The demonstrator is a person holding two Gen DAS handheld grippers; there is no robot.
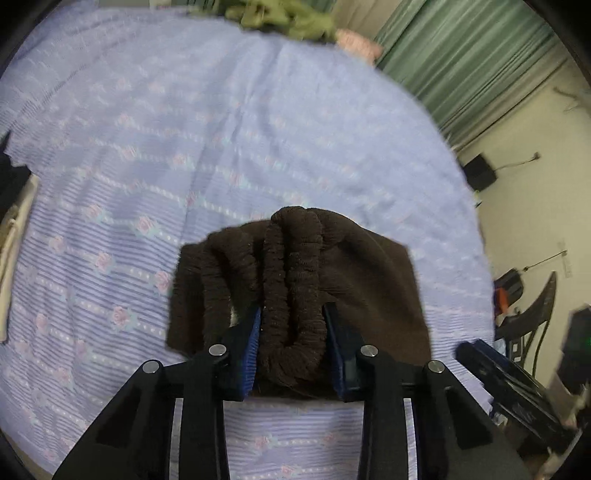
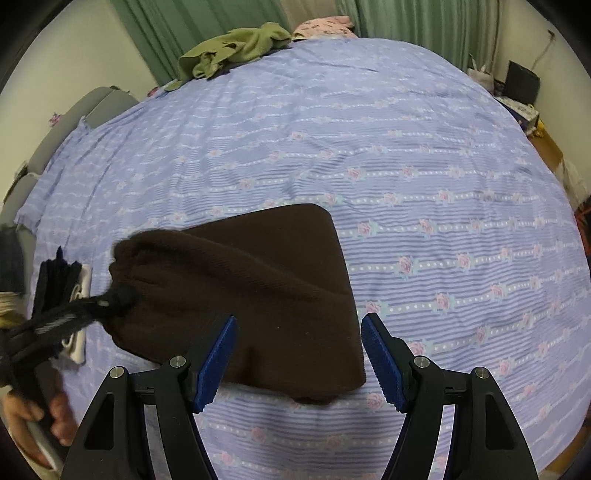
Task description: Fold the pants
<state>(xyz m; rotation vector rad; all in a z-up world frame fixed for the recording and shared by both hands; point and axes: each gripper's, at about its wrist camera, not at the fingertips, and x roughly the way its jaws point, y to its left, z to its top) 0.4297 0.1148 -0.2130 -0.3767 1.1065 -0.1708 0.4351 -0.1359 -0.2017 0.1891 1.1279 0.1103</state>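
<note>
Blue pads of the left hand-held gripper [image 1: 291, 332] are clamped on the bunched elastic waistband of the brown pants [image 2: 251, 291], folded small on the bed [image 2: 424, 155]. Right hand-held gripper [image 2: 299, 354] hovers above them, jaws apart. Thick bunch could slip and undo the fold, I'd guess.

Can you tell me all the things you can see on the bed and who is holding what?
pants: one, dark brown, folded small on the near part of the bed
bedsheet: one, lilac with pink roses, covering the bed
green garment: one, olive, crumpled at the far edge
pink cloth: one, pink, beside the green garment
curtains: green, behind the bed
left gripper: black with blue pads, shut on the pants' waistband
right gripper: black with blue pads, open above the pants
</note>
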